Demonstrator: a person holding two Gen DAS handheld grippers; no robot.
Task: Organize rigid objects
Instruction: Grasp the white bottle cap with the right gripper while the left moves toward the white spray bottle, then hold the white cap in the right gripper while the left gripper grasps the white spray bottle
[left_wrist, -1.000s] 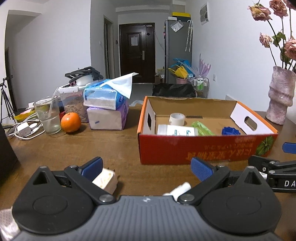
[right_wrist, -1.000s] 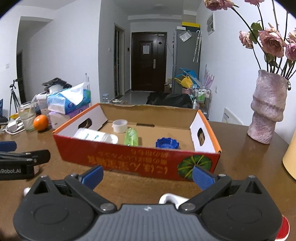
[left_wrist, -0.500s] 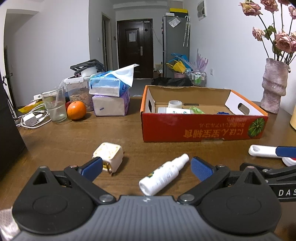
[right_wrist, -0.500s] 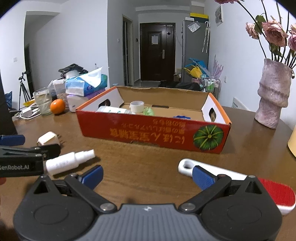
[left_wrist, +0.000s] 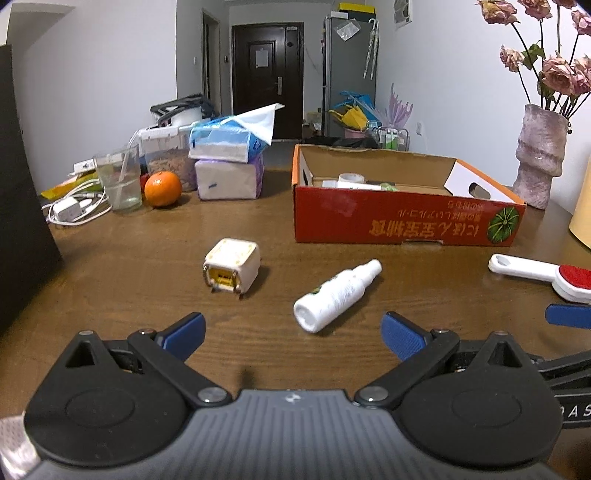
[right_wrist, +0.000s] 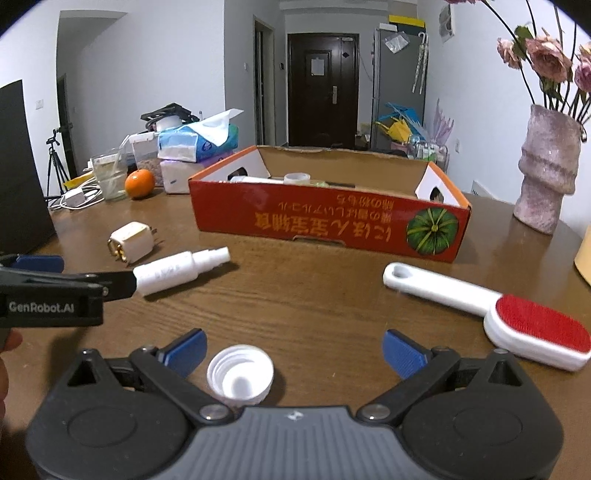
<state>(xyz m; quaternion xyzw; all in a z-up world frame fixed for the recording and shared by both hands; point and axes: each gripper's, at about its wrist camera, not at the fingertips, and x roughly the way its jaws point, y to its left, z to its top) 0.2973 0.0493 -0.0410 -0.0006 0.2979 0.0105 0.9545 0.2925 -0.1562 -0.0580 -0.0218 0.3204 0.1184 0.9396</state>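
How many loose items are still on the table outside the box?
4: plug adapter at left, spray bottle beside it, lint brush at right, white cap nearest the right gripper. Others may sit out of view.

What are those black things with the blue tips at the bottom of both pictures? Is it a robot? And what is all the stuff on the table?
Not a robot. A person holds a pinching tool in each hand, and each tool carries a camera looking forward between its two blue-tipped fingers. One picture comes from the left gripper, the other from the right gripper. Both are open and hold nothing.

On the brown table lie a white spray bottle, a cream plug adapter, a white bottle cap and a lint brush with a red pad. Behind them stands a red cardboard box with a few things already inside. They probably belong in there too.
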